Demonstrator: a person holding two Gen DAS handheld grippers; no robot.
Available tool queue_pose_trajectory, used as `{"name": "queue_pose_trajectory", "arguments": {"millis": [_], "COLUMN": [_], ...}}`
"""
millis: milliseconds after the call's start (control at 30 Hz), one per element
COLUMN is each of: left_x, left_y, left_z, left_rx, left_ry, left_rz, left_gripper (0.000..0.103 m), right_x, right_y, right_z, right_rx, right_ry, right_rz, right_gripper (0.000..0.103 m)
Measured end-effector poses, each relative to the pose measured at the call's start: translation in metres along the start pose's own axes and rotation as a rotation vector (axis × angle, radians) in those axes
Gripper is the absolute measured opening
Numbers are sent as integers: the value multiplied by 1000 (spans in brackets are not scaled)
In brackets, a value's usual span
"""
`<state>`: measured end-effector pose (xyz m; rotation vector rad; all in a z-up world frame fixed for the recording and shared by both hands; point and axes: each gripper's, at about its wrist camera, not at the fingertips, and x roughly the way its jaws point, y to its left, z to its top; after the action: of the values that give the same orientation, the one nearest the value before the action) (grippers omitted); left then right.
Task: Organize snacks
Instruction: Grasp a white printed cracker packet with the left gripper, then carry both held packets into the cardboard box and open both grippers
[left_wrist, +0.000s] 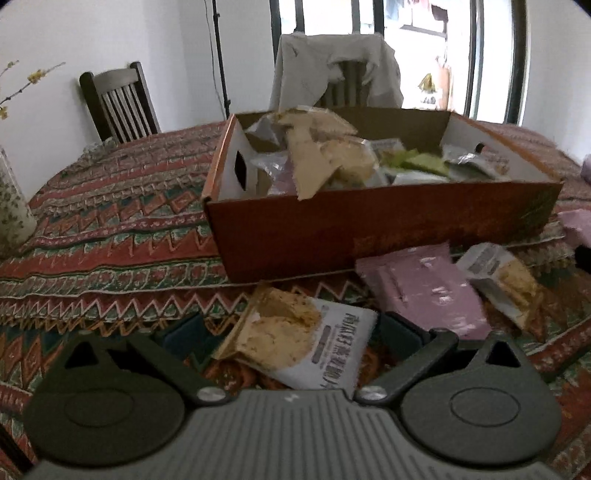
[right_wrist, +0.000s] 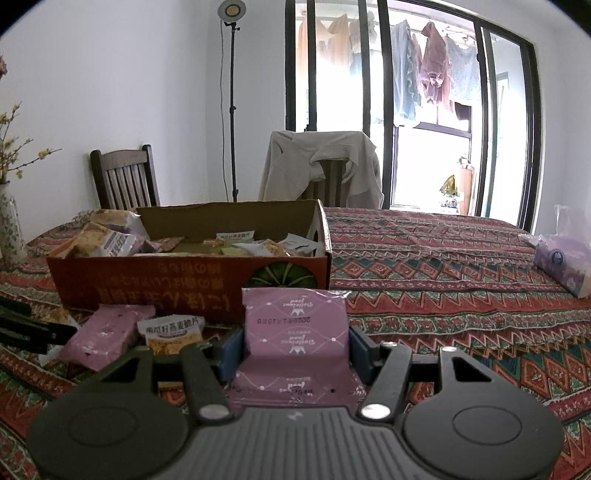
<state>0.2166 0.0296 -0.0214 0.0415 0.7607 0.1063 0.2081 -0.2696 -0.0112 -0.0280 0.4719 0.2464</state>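
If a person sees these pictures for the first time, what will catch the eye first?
Probably the orange cardboard box heaped with snack packets, standing on the patterned tablecloth. Next, the purple packet clamped upright in the right gripper just before the box, and the beige cracker packet lying between the open fingers of the left gripper.

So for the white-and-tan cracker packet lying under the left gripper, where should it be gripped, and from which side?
Grip the cracker packet across its narrow width near the middle, coming from the near side along its length. It lies flat on the tablecloth, tilted, between the open fingers of the left gripper, so both long edges are free.
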Motion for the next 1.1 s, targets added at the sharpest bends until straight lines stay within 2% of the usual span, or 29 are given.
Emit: {"name": "queue_pose_trajectory", "arguments": {"millis": [133, 367, 400, 500, 633, 800, 1100], "left_x": [9, 6, 5, -3, -14, -28, -68], "left_y": [10, 5, 4, 2, 1, 2, 8], "left_z": [-2, -6, -7, -13, -22, -30, -24], "left_rx": [-56, -13, -9, 16, 12, -36, -82], "left_ry": [12, 0, -7, -37, -55, -82, -211], "left_rz": [-48, -84, -87, -119, -114, -110, -85], "left_gripper": [103, 102, 99, 78, 64, 62, 62], "right_x": [0, 0, 0, 0, 0, -1, -7], "right_y": [0, 0, 0, 0, 0, 0, 1], "right_z": [0, 0, 0, 0, 0, 0, 1], "right_rx": [0, 0, 0, 0, -1, -2, -3], "right_ry": [0, 2, 2, 2, 2, -5, -45], "right_rz": [1, 3, 3, 3, 3, 2, 15], "right_gripper": [59, 59, 59, 59, 59, 59, 59]}}
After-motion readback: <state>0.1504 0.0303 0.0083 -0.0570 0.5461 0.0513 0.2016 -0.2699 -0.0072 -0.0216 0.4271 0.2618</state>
